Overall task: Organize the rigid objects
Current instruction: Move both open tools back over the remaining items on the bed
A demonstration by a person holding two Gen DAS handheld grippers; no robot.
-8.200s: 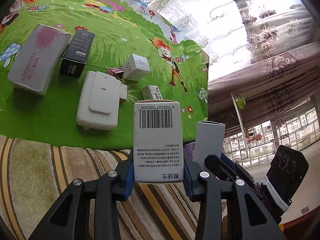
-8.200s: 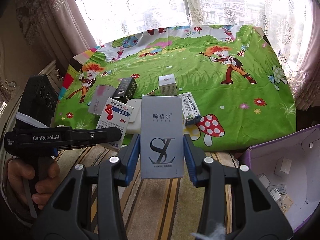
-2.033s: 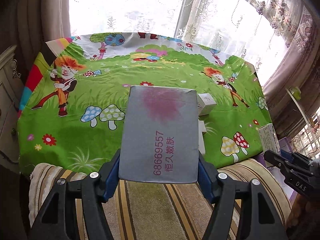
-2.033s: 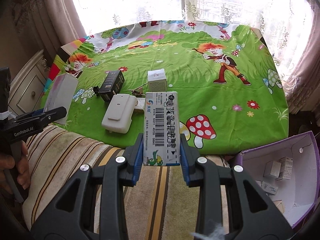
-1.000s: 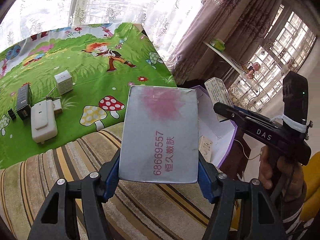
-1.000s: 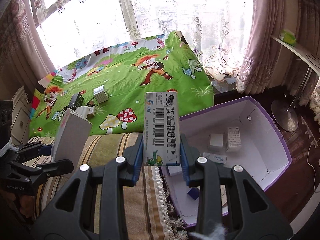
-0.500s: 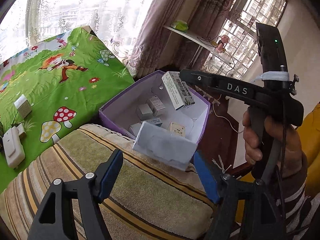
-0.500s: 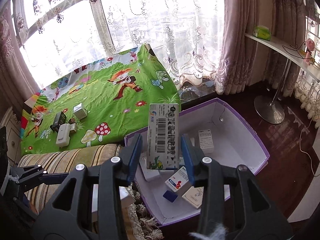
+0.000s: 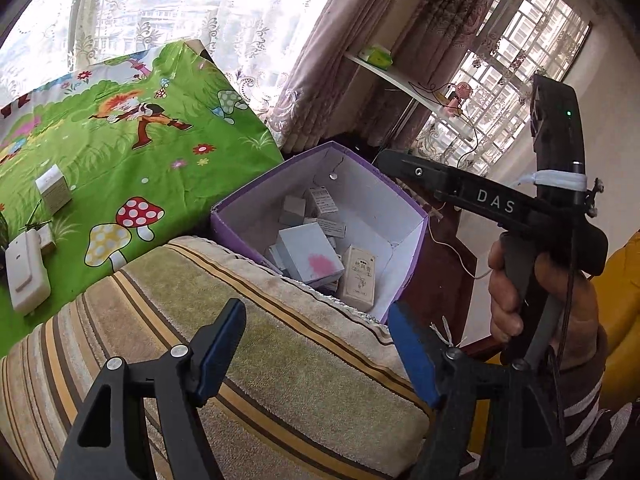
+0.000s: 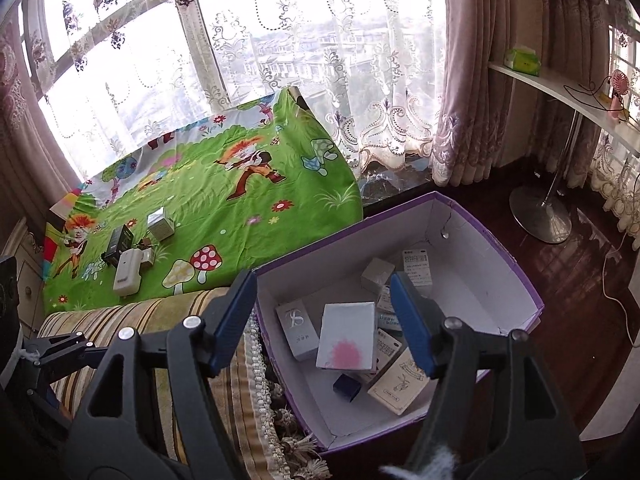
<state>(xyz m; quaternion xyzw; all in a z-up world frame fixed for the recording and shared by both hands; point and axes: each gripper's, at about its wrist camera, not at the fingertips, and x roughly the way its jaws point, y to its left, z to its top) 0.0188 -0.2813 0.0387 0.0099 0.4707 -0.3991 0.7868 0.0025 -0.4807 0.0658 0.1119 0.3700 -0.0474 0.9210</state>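
My left gripper is open and empty above the striped cushion, just short of the purple cardboard box. A grey box with a pink stain lies inside on several small cartons. My right gripper hangs over the same purple box; its jaws are opening with nothing between the pads. Below it lie the pink-stained grey box and a grey "SL" carton. On the green cloth remain a white flat device, a black box and a small white cube box.
A striped cushion lies between the green cartoon cloth and the purple box. A hand holds the right gripper's handle. A lamp base stands on the dark wooden floor; curtains and a white shelf stand behind.
The grey pink-stained box has dropped from my left gripper into the purple box. The barcode carton has left my right gripper, whose jaws have spread wider.
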